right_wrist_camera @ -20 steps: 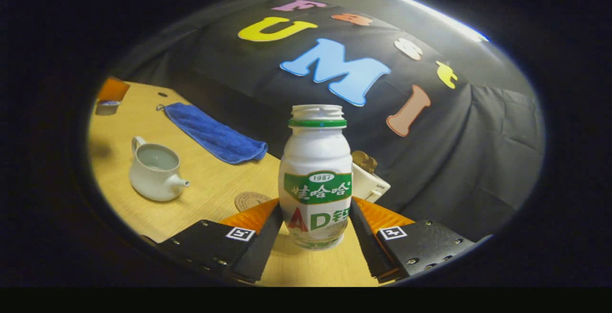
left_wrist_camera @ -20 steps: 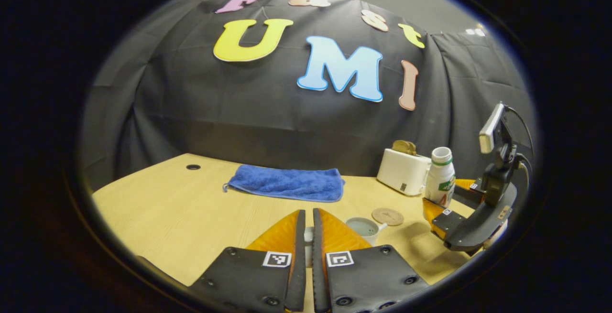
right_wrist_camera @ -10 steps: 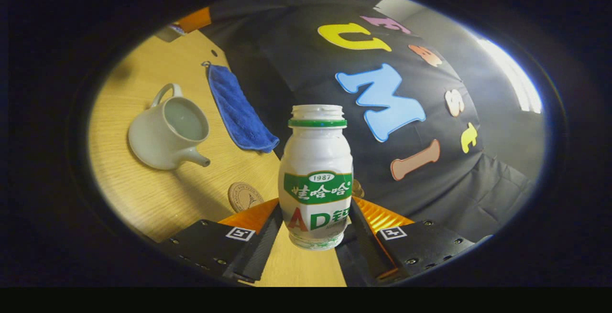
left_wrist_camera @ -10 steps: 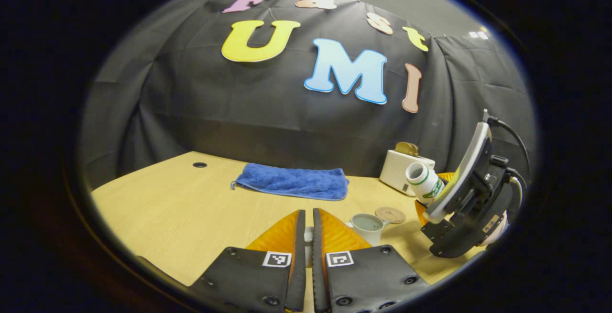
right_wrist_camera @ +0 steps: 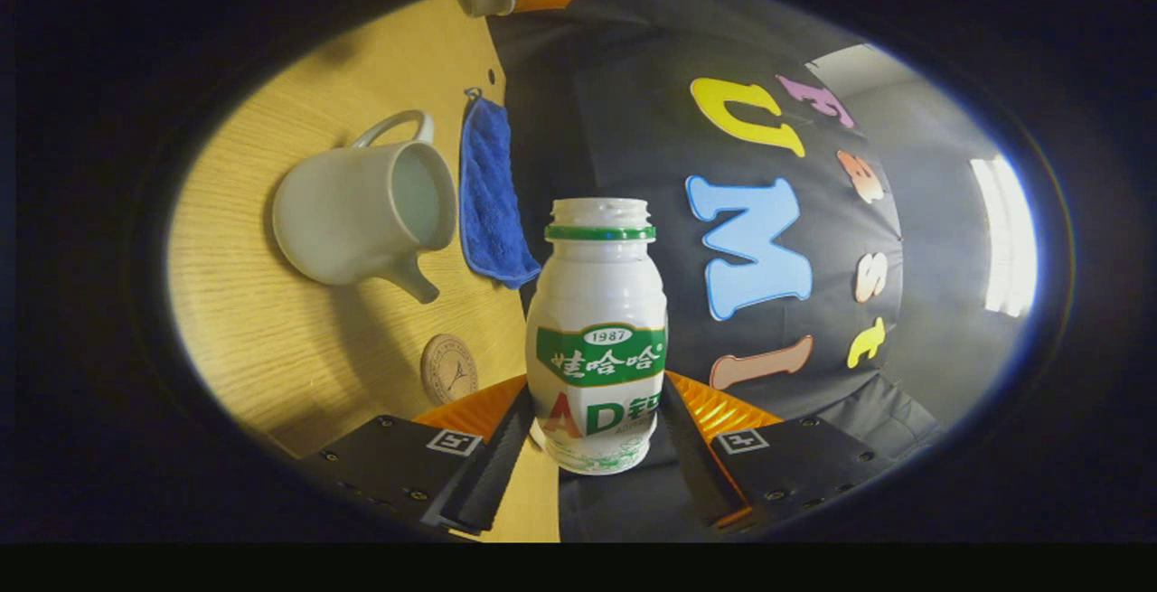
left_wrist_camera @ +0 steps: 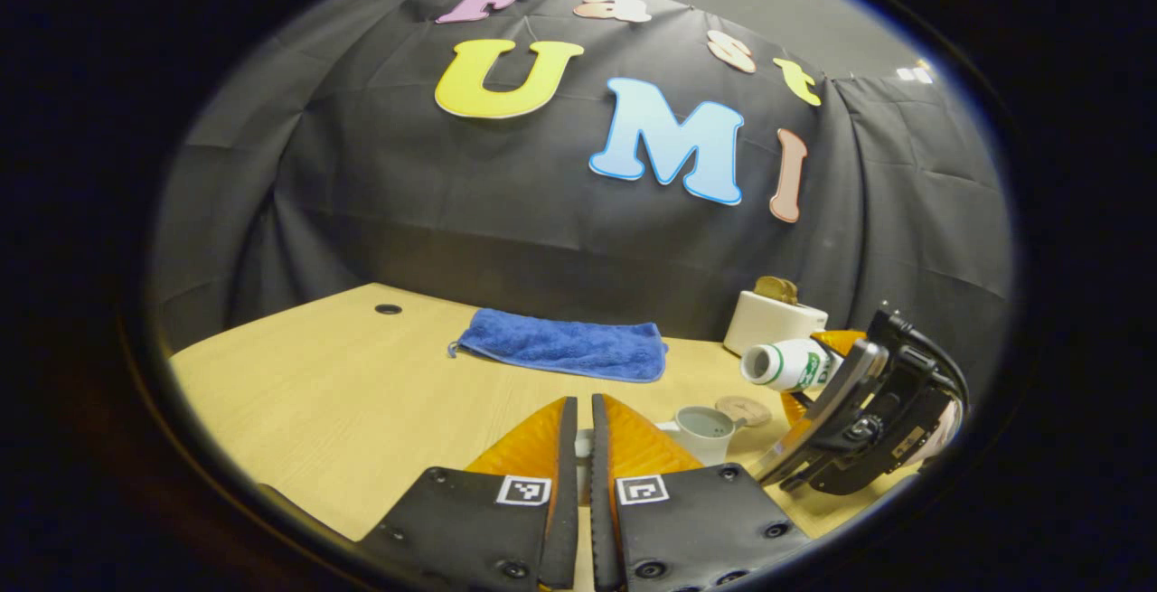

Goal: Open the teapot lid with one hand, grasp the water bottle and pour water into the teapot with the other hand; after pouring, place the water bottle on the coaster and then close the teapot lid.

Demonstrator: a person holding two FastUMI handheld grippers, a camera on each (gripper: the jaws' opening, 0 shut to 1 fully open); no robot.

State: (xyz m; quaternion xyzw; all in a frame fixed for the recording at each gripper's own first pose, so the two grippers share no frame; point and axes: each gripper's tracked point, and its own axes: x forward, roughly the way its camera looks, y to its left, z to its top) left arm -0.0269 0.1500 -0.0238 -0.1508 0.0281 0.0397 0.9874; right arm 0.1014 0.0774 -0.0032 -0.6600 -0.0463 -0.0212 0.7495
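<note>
The right gripper [right_wrist_camera: 597,434], fingers clamped on the water bottle [right_wrist_camera: 597,330], has tipped it further, near horizontal, above the open teapot [left_wrist_camera: 707,429]. The left gripper [left_wrist_camera: 578,465] fingers remain pressed nearly together on something small and pale.

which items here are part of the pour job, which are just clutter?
Job:
- white plastic bottle with green label, clamped in the right gripper, tipped on its side toward the teapot
- white ceramic teapot, lid off
- small pale lid, pinched in the left gripper
- round brown coaster, bare

Clutter:
- blue folded towel
- white toaster
</note>
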